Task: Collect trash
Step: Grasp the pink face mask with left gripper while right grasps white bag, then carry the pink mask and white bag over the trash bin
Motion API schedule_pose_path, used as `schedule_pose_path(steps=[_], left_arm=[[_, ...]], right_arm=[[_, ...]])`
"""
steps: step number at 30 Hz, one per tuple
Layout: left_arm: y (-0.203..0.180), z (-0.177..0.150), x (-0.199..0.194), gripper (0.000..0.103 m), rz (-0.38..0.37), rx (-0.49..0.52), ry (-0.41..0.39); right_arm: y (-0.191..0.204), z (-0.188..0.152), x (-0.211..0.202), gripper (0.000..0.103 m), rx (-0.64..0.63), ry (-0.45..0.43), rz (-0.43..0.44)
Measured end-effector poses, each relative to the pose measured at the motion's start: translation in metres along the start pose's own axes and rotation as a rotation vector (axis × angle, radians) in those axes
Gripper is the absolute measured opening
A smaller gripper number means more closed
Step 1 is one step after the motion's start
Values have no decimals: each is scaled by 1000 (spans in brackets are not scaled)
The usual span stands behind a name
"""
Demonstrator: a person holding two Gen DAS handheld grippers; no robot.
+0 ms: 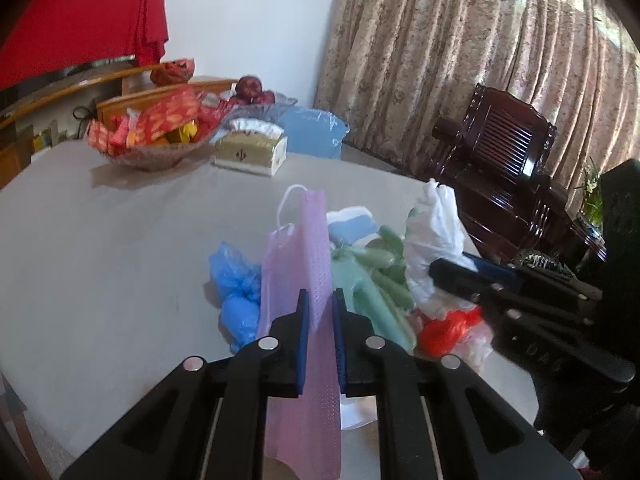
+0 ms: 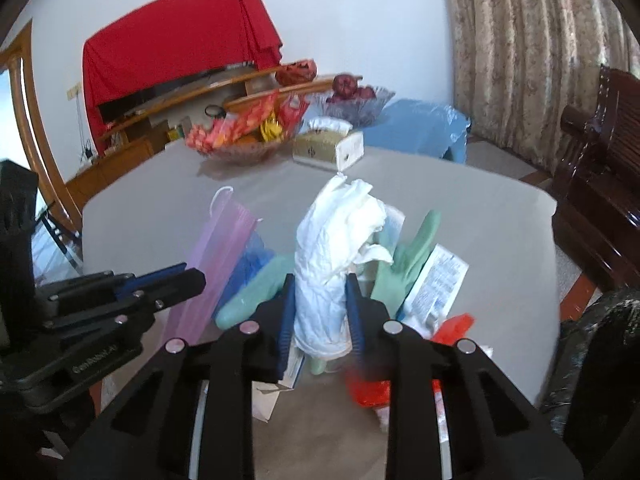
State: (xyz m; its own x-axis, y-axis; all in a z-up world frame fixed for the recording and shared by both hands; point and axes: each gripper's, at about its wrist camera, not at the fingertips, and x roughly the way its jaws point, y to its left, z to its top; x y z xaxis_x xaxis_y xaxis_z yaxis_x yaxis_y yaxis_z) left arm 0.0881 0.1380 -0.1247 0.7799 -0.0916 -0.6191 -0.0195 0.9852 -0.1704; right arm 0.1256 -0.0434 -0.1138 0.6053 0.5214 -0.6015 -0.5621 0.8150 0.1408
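Daylit interior, two fisheye views, moderately bright and soft.

Light entering through the patterned curtain (image 1: 460, 60), blown out in patches at upper right; faint shadows under the snack bowl (image 1: 152, 152) on the grey table (image 1: 100, 260). Strong barrel distortion, dark vignetted corners. Motion smear on the red wrapper (image 2: 370, 390) and nearby pad edges; general softness, washed colour, mild haze throughout.

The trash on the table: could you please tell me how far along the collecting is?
Nothing looks binned yet. In hand: the left gripper is shut on the pink face mask, and the right gripper grips the white glove. Left on the table: green gloves, blue shoe covers, red plastic and a paper packet.
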Motion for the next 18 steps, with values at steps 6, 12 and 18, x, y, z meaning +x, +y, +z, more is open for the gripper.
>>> schedule_pose_path(steps=[6,12,18], left_arm=[[-17,17,-18,9,-17,24,-54],[-38,31,-31,9,-31,56,-96],[-59,41,-37,8,-65,76,-119]], right_arm=[[-6,13,-31,23,20,-63,-14],[-17,24,-59,24,50,-109,-48],[-30,23,-88,24,71,-135,-93]])
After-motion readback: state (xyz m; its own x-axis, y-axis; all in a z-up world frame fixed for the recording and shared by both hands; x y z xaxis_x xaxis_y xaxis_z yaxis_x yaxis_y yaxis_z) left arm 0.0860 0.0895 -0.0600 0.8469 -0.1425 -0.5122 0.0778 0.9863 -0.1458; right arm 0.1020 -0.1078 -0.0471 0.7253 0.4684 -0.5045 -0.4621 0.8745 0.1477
